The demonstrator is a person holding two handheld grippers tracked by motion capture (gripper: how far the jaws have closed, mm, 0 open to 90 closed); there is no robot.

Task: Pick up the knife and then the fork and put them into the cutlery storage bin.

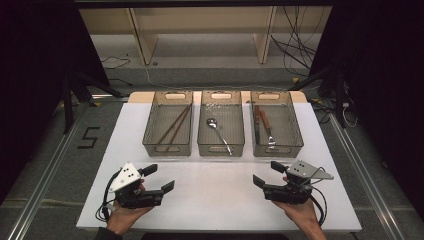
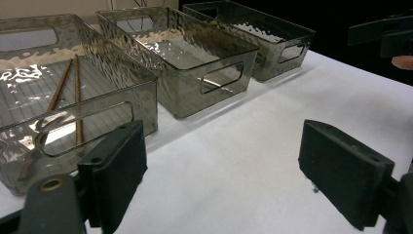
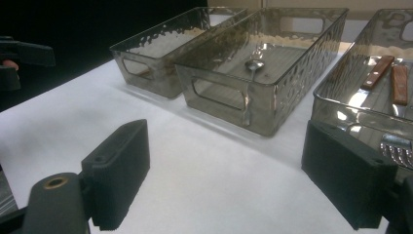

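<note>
Three clear ribbed bins stand in a row across the white table point(image 1: 215, 195). Two brown chopsticks point(image 1: 172, 125) point(image 2: 78, 97) lie in the left bin point(image 1: 168, 146). A metal spoon point(image 1: 218, 131) point(image 3: 254, 64) rests in the middle bin point(image 1: 220, 147). Inside the right bin point(image 1: 278, 148) are a wooden-handled knife point(image 1: 257, 120) point(image 3: 377, 72) and fork point(image 1: 267, 127) point(image 3: 399, 85). My left gripper point(image 1: 160, 177) point(image 2: 229, 180) sits open near the front left, nothing between its jaws. At the front right my right gripper point(image 1: 268, 173) point(image 3: 224, 180) is open and holds nothing.
Both grippers point inward across a bare stretch of table in front of the bins. Beyond the table are wooden shelf legs point(image 1: 142, 40), loose cables point(image 1: 295, 47) and dark stands point(image 1: 75, 90). A "5" mark point(image 1: 89, 137) is on the floor to the left.
</note>
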